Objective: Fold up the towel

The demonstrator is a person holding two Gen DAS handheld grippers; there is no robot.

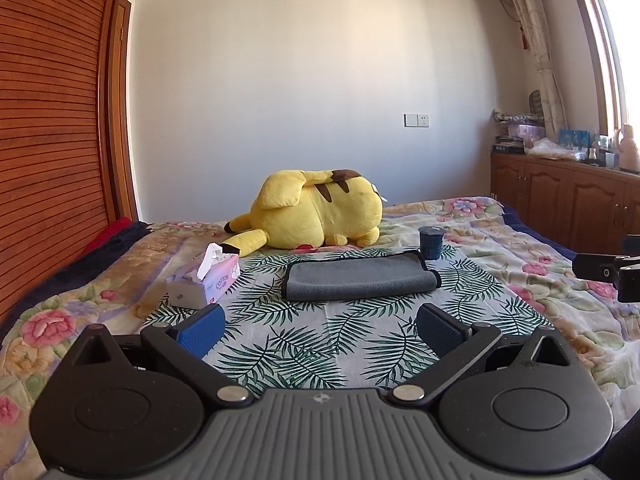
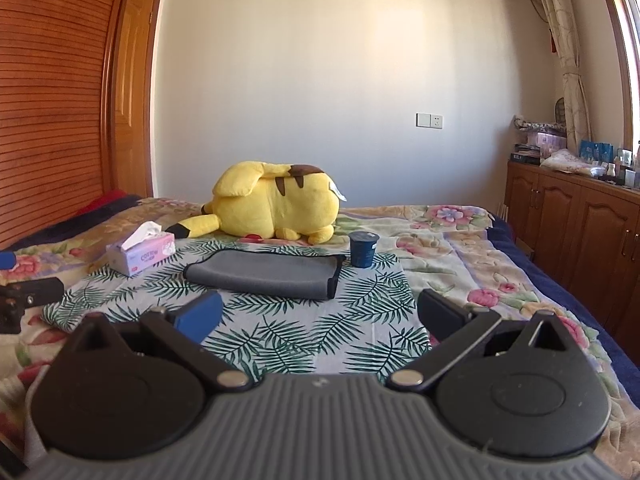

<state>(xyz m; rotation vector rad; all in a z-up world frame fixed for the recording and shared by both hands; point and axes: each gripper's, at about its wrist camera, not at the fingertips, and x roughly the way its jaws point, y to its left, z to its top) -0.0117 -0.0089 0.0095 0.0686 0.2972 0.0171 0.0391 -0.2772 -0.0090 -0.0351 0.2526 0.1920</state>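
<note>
Pink tissue box (image 1: 204, 280), left, on the leaf-print cloth (image 1: 304, 344). Grey towel (image 1: 358, 278), folded, lying mid-cloth, apart from both tools. Yellow plush toy (image 1: 316, 212) behind it. Dark cup (image 1: 431, 243) just beside the towel's right end. Left gripper (image 1: 320, 330): wide, holding nothing. Right gripper (image 2: 320, 322): wide, holding nothing.

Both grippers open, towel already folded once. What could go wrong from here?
1. The dark cup stands close beside the towel's right end; a lift or sweep there may tip it.
2. The leaf-print cloth under the towel could get pinched along with it.
3. The tissue box crowds the left side.
</note>
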